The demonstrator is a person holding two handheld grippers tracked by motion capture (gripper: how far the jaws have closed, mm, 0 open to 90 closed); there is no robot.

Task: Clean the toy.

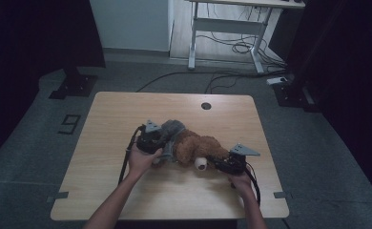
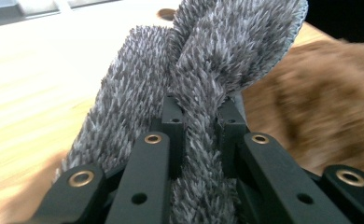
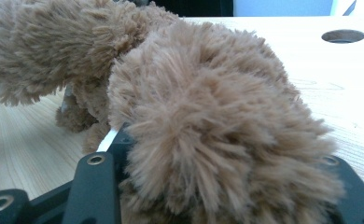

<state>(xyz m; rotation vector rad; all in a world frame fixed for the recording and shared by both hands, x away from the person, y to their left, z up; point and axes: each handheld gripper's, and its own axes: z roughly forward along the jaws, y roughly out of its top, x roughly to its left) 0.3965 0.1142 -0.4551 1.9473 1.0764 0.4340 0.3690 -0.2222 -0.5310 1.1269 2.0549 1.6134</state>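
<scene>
Both claws grip: our left claw [image 1: 161,147] pinches the grey garment [image 2: 203,88] at centre frame; our right claw [image 1: 221,164] clamps the brown plush toy [image 1: 198,145] lying rightward.

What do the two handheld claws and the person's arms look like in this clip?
Both the left claw and the right claw are black, each topped by a grey three-cornered plate and trailing a black cable. Their jaws are black bars with brass-ringed holes. The forearms are bare; no sleeves visible.
</scene>
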